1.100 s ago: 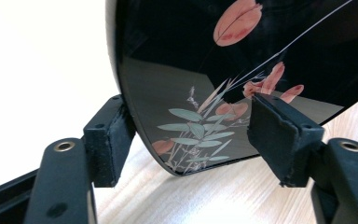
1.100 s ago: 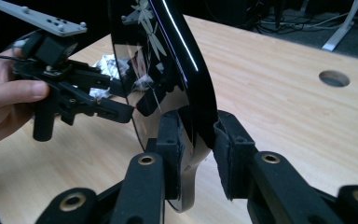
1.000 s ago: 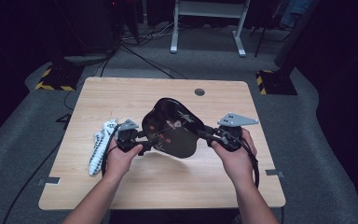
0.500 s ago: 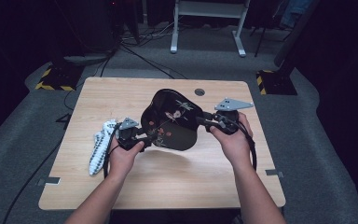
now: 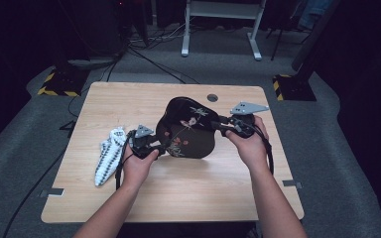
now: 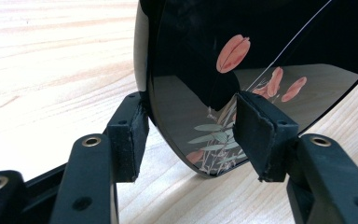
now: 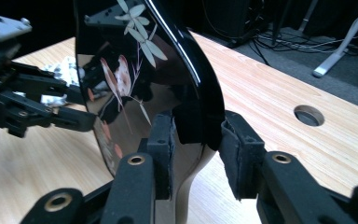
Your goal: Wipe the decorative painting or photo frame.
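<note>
From the bottom of the high view two bare forearms reach up over the wooden table [image 5: 178,198], each hand holding a gripper. The left gripper [image 5: 155,148] sits at the near left edge of a glossy black tray [image 5: 188,131] painted with pink flowers and pale leaves. The tray stands tilted on its edge near the middle of the table, its lower rim on or just above the wood.

In the left gripper view the tray's rim [image 6: 191,116] lies between the two jaws. The left pad [image 6: 130,135] rests against the tray's outer side, while the right pad [image 6: 256,135] stands just in front of the painted face; I cannot tell whether it presses there. These jaws have just been closing, with the tray's edge between them.

The right gripper [image 5: 223,125] is at the tray's far right edge. In the right gripper view the left pad [image 7: 161,149] lies against the shiny face [image 7: 135,84], and the right pad [image 7: 237,154] stands just off the curved rim with a thin gap. These jaws have just been opening, with the rim between them.

Left of the left hand, a white cloth with dark marks [image 5: 109,154] lies flat on the table. Farther back, a round hole [image 5: 212,97] is set in the tabletop near its far edge, and beyond the table stand a white frame [image 5: 221,29] and loose cables [image 5: 144,52] on grey carpet.
</note>
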